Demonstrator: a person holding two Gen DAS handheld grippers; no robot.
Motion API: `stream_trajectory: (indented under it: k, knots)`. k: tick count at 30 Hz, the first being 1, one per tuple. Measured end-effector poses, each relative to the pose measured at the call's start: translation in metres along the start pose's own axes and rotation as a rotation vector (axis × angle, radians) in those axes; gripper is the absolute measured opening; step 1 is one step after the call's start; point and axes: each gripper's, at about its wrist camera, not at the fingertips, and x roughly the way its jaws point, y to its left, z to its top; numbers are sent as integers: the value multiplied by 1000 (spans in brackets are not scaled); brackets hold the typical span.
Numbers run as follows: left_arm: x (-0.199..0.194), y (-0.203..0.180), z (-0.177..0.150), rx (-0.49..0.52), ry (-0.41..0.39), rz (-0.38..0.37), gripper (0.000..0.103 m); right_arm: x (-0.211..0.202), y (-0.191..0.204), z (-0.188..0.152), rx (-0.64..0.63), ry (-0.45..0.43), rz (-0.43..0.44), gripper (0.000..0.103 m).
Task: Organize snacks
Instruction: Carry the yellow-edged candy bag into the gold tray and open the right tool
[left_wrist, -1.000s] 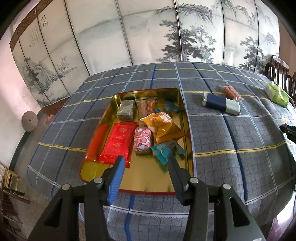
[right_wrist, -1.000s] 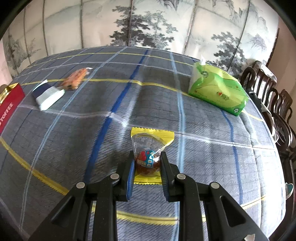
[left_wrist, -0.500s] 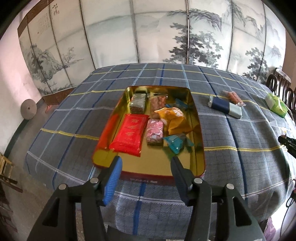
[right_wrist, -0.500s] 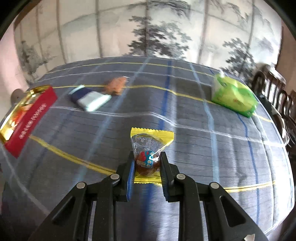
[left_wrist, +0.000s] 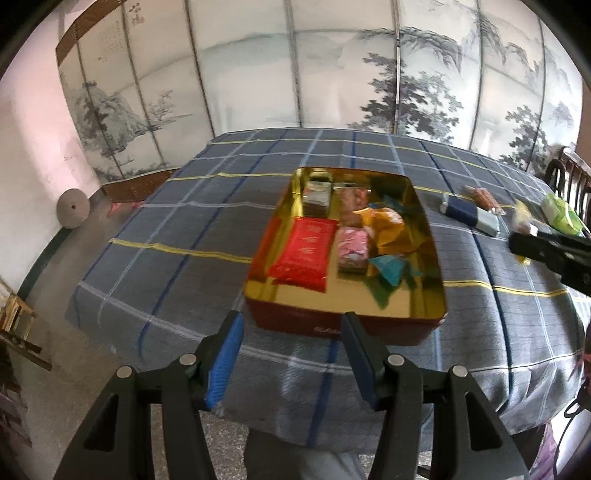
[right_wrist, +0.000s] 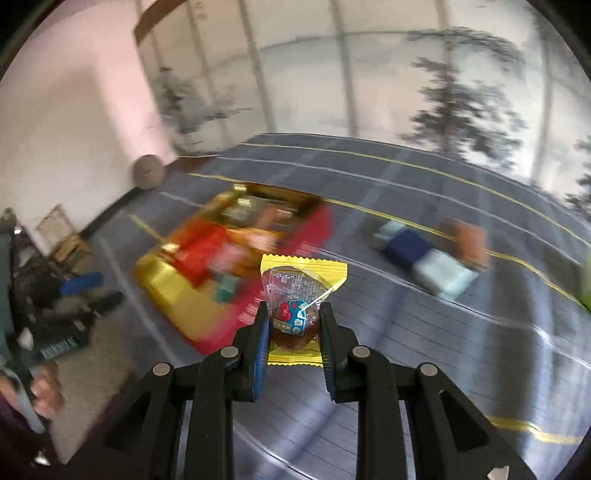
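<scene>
A gold tin (left_wrist: 424, 295) with red sides sits on the plaid tablecloth and holds several wrapped snacks, among them a red packet (left_wrist: 304, 253). My left gripper (left_wrist: 291, 328) is open and empty, back from the tin's near edge. My right gripper (right_wrist: 294, 319) is shut on a clear and yellow snack packet (right_wrist: 301, 291) and holds it above the cloth, right of the tin (right_wrist: 166, 286), which is blurred in this view. The right gripper also shows in the left wrist view (left_wrist: 532, 243) at the right edge.
A blue and white packet (left_wrist: 471, 214) and an orange snack (left_wrist: 482, 195) lie on the cloth right of the tin. A green packet (left_wrist: 559, 214) lies farther right, near dark chairs (left_wrist: 569, 177). A painted screen (left_wrist: 332, 74) stands behind the table.
My right gripper has lifted the snack packet and swung left toward the tin. My left gripper has pulled back from over the tin toward the table's near edge.
</scene>
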Motion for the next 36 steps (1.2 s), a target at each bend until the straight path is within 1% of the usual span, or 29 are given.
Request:
stream_trajectory:
  k: [1, 5, 9, 12, 18, 23, 33, 36]
  knots:
    - [-1, 4, -1, -8, 3, 0, 56, 9, 12, 8, -17, 8, 33, 22]
    - [-4, 17, -5, -30, 13, 4, 56, 42, 46, 24, -60, 40, 79, 22]
    - [-6, 25, -7, -29, 15, 10, 56, 74, 70, 31, -83, 80, 106, 22]
    - [-7, 27, -7, -34, 17, -2, 56, 94, 84, 32, -100, 110, 105, 22]
    - [-6, 29, -7, -32, 17, -13, 56, 118, 93, 32, -105, 149, 99, 22]
    - [-5, 34, -8, -36, 20, -12, 57, 132, 99, 31, -120, 172, 79, 23]
    - [0, 40, -9, -49, 28, 4, 57, 143, 111, 29, -143, 185, 72, 23]
    - [1, 39, -10, -47, 31, 4, 57, 144, 112, 29, -149, 181, 62, 25]
